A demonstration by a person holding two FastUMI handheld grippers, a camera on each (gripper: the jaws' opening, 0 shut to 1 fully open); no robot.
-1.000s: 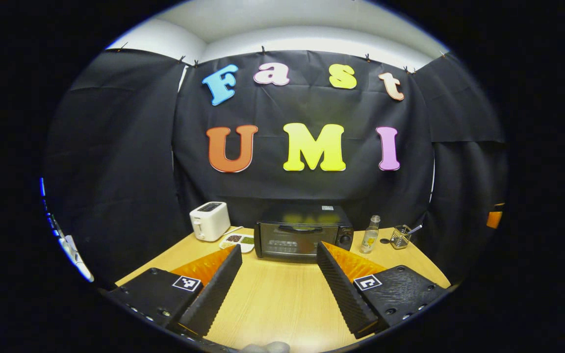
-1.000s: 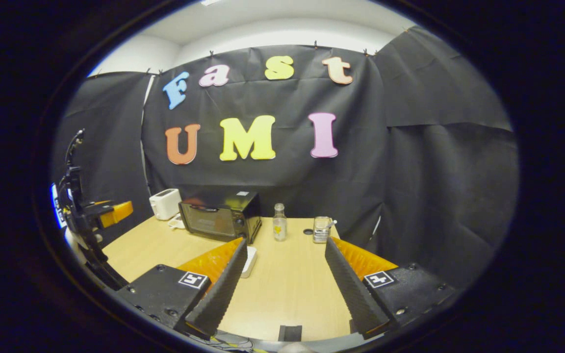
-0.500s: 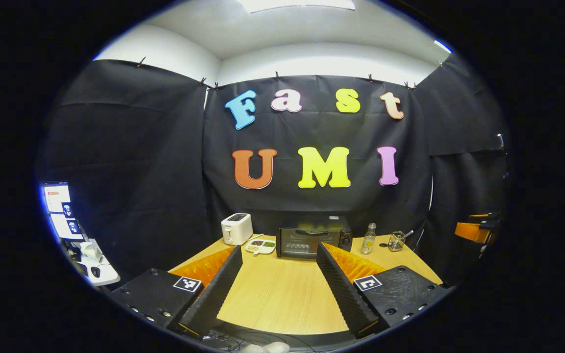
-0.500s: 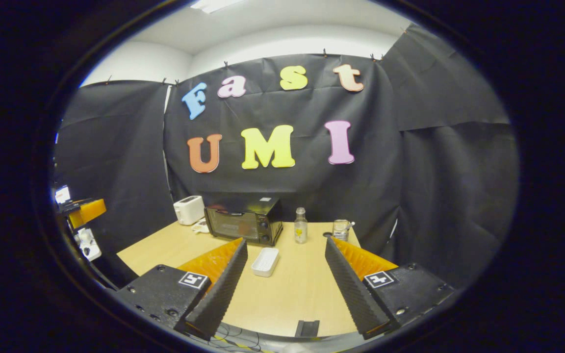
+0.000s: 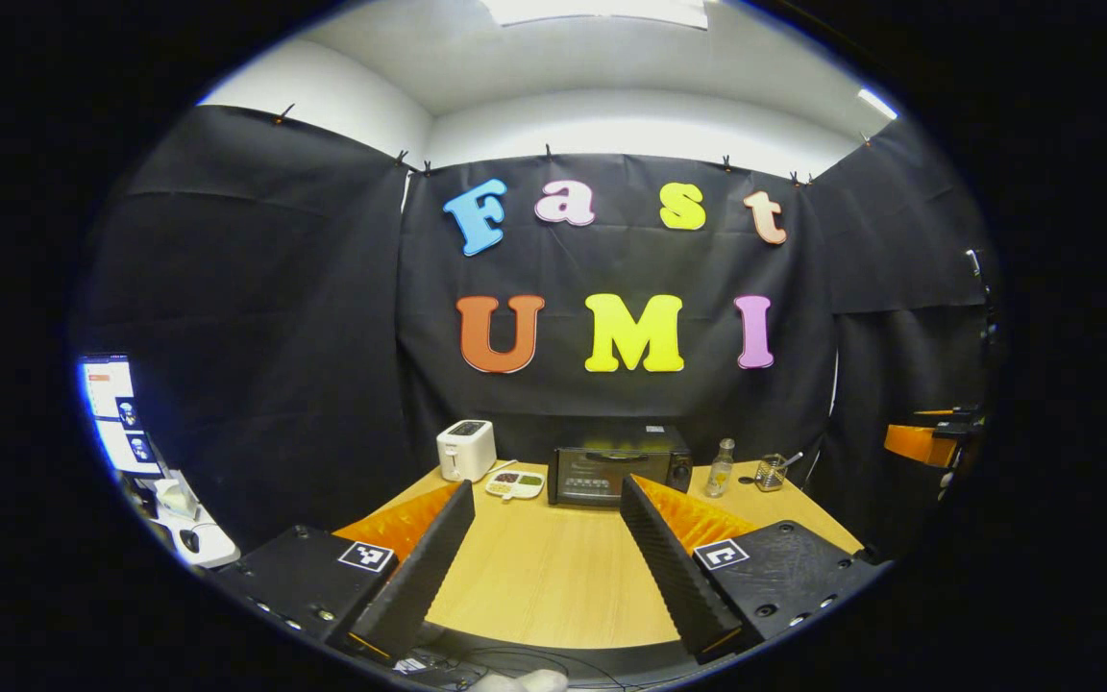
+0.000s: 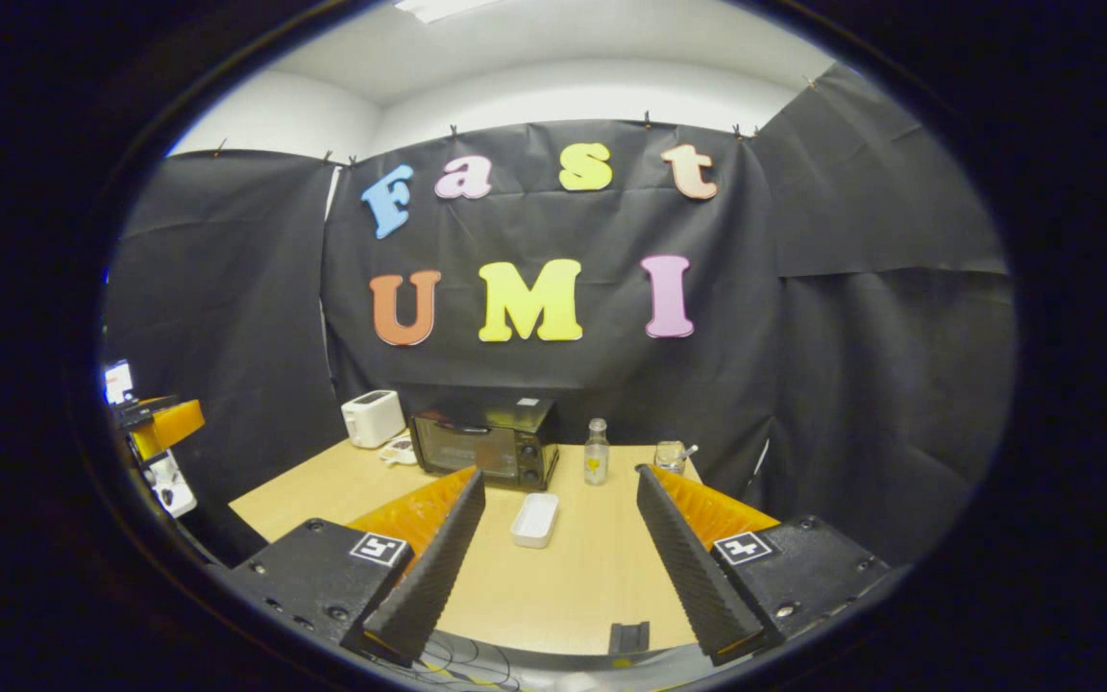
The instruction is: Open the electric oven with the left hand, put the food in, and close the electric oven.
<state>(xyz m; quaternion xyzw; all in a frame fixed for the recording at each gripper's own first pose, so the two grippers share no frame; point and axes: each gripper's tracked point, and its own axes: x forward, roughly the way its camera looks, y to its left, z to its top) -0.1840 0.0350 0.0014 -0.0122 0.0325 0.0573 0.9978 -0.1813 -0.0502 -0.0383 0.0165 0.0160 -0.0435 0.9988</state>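
While both grippers hang over the near edge of the wooden table (image 5: 553, 577), neither one holds anything. From the left gripper view, the left gripper (image 5: 546, 567) has its two black ribbed fingers (image 5: 424, 567) spread wide apart, with bare table between them. From the right gripper view, the right gripper (image 6: 558, 562) is spread just as wide, and it grips nothing too.

At the back of the table, against the black cloth wall, stands the black electric oven (image 5: 621, 465). Its glass door is shut and its handle runs along the top of the door. A white toaster (image 5: 466, 450) stands to the left of the oven. Between the toaster and the oven lies a small white plate with food (image 5: 515, 483) in it, close to the oven's left side. To the right of the oven stands a clear bottle (image 5: 721, 468), and past that sits a small wire basket (image 5: 770, 472) with something sticking out of it.

From the right gripper view, a white empty tray (image 6: 534, 520) lies on the table in front of the oven, between the right gripper's fingers but farther off and not touched by them. In that same view the other gripper's orange part (image 6: 164, 426) shows far off at the left edge.
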